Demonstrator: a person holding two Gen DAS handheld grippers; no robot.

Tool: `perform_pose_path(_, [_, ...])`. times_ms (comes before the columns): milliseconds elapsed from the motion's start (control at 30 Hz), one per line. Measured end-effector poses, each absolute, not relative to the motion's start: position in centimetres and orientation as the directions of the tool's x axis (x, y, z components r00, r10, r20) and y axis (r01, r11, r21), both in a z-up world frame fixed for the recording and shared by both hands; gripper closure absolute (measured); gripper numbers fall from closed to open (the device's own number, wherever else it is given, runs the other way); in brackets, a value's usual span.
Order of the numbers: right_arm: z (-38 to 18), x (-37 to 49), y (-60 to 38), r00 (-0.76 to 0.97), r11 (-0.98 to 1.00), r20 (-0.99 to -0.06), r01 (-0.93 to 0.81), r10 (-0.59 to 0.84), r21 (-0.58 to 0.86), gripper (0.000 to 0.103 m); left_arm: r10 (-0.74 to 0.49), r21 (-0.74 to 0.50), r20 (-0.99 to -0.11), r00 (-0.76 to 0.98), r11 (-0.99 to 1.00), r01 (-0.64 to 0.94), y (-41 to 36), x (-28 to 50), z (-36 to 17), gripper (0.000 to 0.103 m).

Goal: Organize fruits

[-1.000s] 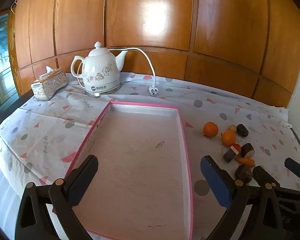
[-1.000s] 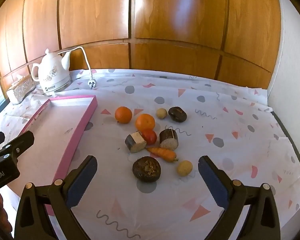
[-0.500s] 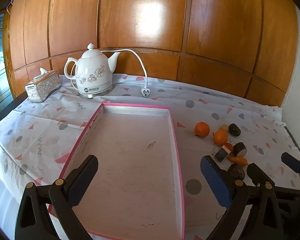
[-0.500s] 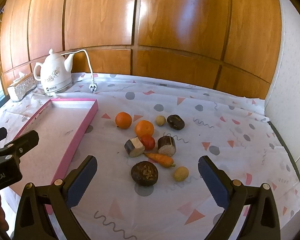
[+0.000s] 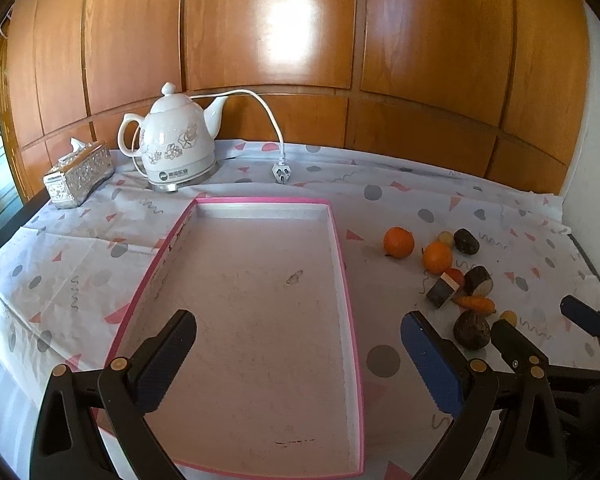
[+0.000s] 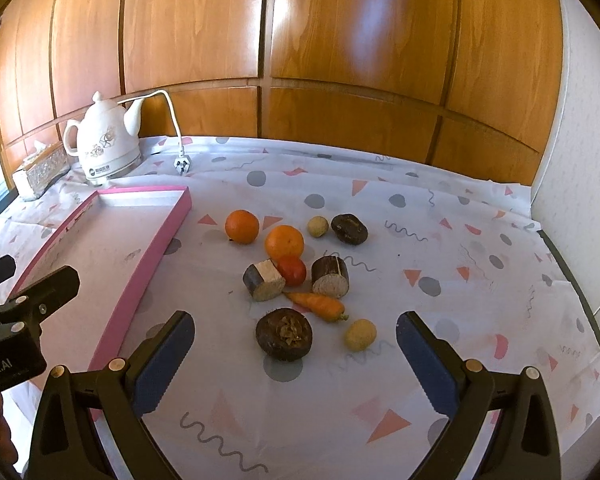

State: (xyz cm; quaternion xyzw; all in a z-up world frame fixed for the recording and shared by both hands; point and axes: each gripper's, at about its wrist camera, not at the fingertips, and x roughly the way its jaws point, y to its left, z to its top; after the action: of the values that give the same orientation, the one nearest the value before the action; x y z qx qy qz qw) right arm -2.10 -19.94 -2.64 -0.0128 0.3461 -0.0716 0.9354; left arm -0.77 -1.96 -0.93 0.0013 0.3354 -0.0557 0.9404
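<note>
A pink-rimmed tray [image 5: 342, 264] [image 6: 162, 236] lies empty on the patterned cloth. To its right sits a cluster of produce: two oranges [image 6: 242, 227] [image 6: 284, 243], a red tomato [image 6: 292, 270], a carrot [image 6: 318, 305], two cut brown pieces [image 6: 262, 280] [image 6: 330, 276], a dark round fruit [image 6: 284, 334], another dark fruit [image 6: 349, 229] and two small pale fruits [image 6: 360, 334] [image 6: 317, 227]. The cluster also shows in the left wrist view [image 5: 438, 258]. My left gripper [image 5: 296, 356] is open over the tray. My right gripper [image 6: 292, 356] is open just before the dark round fruit.
A white kettle [image 5: 176, 148] with its cord and plug [image 5: 280, 172] stands at the back left, next to a silver tissue box [image 5: 78, 174]. A wooden panel wall runs behind. A white wall [image 6: 576, 160] bounds the right side.
Both grippers have drawn back and lifted slightly, so the tray and fruit appear farther away. Nothing on the table moved; both stay open.
</note>
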Motion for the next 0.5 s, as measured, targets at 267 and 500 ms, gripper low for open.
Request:
perform_pose_path(267, [-2.7, -2.2, -20.2, 0.743, 0.99, -0.655, 0.125, -0.141, -0.072, 0.001, -0.112, -0.034, -0.635, 0.764, 0.993, 0.117, -2.0, -0.6, -0.9, 0.0])
perform_pose_path(500, [-3.0, -2.4, -21.3, 0.733, 0.99, -0.668, 0.129, -0.129, -0.049, 0.001, -0.12, -0.022, -0.636, 0.762, 0.99, 0.137, -2.7, -0.7, -1.0, 0.0])
